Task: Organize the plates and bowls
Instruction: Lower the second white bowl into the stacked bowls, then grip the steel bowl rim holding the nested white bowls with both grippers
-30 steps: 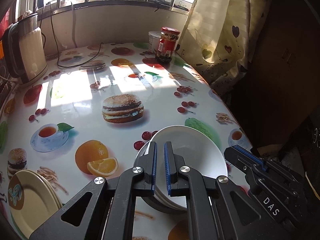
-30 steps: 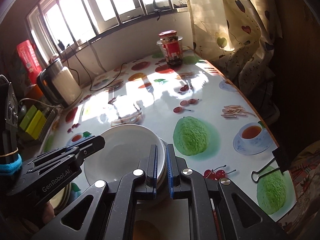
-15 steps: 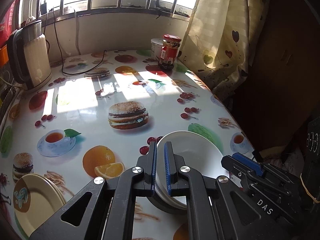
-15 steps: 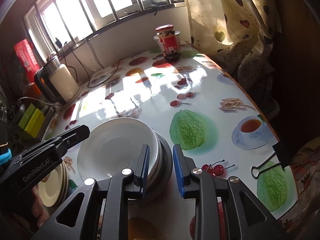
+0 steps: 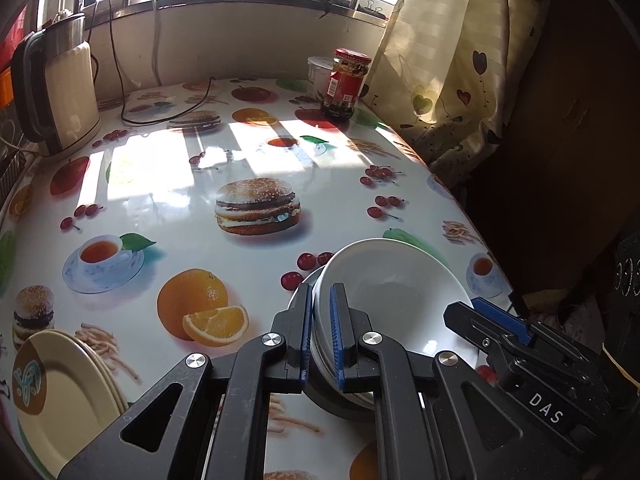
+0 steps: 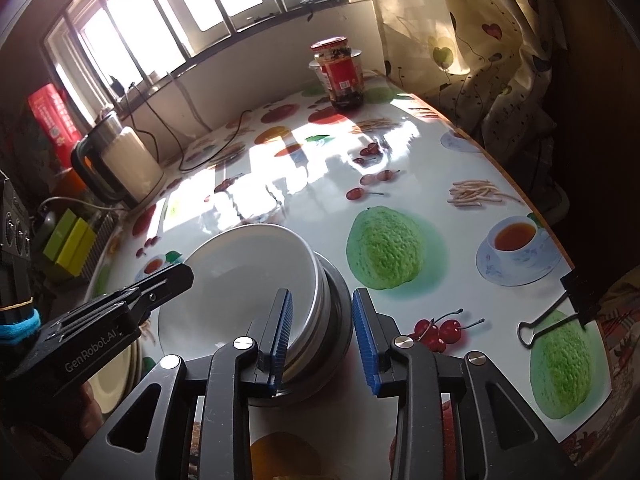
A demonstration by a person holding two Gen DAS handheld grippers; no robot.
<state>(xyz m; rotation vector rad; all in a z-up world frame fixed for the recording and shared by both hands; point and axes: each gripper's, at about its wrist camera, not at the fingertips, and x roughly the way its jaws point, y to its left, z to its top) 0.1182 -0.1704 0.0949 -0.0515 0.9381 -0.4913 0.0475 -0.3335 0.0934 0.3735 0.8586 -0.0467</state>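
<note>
A white bowl (image 5: 392, 288) sits tilted on top of a stack of bowls, over a dark metal bowl (image 6: 336, 304), near the table's front right. My left gripper (image 5: 320, 292) is shut on the white bowl's left rim, which shows between its blue pads. My right gripper (image 6: 322, 296) straddles the right rim of the white bowl (image 6: 240, 280). Its jaws are opening and the pads stand clear of the rim. Cream plates (image 5: 60, 392) lie stacked at the front left.
An electric kettle (image 5: 60, 80) with its cable stands at the back left. A red-lidded jar (image 5: 346, 80) and a white tub (image 5: 318, 74) stand at the back right by the curtain. A binder clip (image 6: 560, 312) grips the table's right edge.
My right gripper's jaws have parted from shut on the bowl stack's rim to a wide gap. My left gripper keeps its hold on the white bowl's rim.
</note>
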